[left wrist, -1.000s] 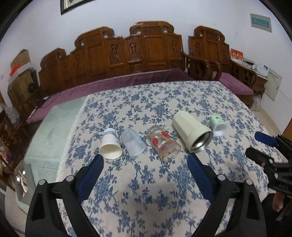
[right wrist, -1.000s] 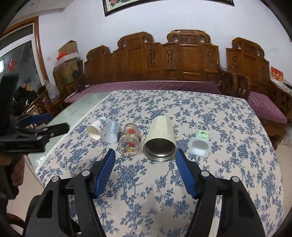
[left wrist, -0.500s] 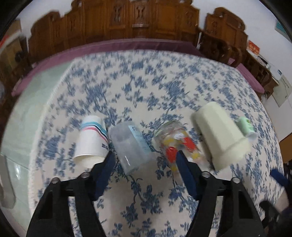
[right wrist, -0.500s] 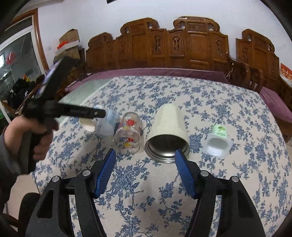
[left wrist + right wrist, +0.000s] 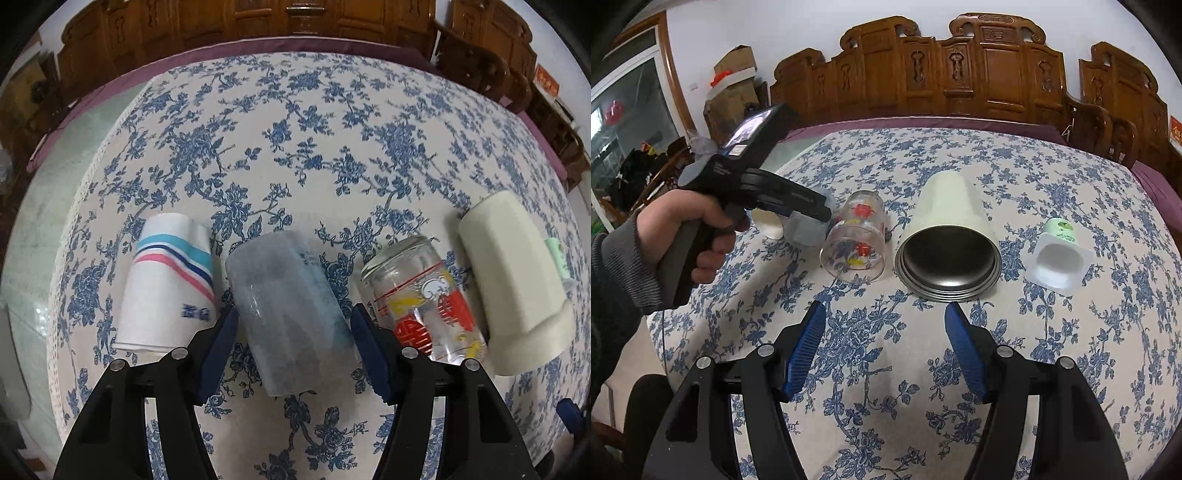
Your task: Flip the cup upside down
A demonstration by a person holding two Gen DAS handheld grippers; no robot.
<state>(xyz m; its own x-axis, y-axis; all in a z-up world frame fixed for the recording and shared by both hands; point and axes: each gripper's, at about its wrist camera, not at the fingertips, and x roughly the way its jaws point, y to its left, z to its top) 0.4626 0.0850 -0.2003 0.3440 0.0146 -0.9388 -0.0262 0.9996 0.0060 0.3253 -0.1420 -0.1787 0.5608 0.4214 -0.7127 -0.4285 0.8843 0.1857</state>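
Several cups lie on their sides in a row on the blue-flowered tablecloth (image 5: 332,129). A frosted translucent plastic cup (image 5: 288,314) lies between the open fingers of my left gripper (image 5: 293,332), its mouth toward me; the fingers straddle it without clear contact. The cup shows partly in the right wrist view (image 5: 807,232), behind the left gripper's body (image 5: 753,184). My right gripper (image 5: 884,336) is open and empty, hovering in front of the cream metal-lined tumbler (image 5: 947,240).
A striped white paper cup (image 5: 170,284) lies left of the plastic cup. A printed glass (image 5: 424,299), the cream tumbler (image 5: 513,277) and a small white yogurt cup (image 5: 1058,258) lie to the right. Carved wooden benches (image 5: 960,74) stand behind the table.
My left gripper has moved forward and down over the row, so its open fingers now straddle the frosted plastic cup. The right gripper has barely moved.
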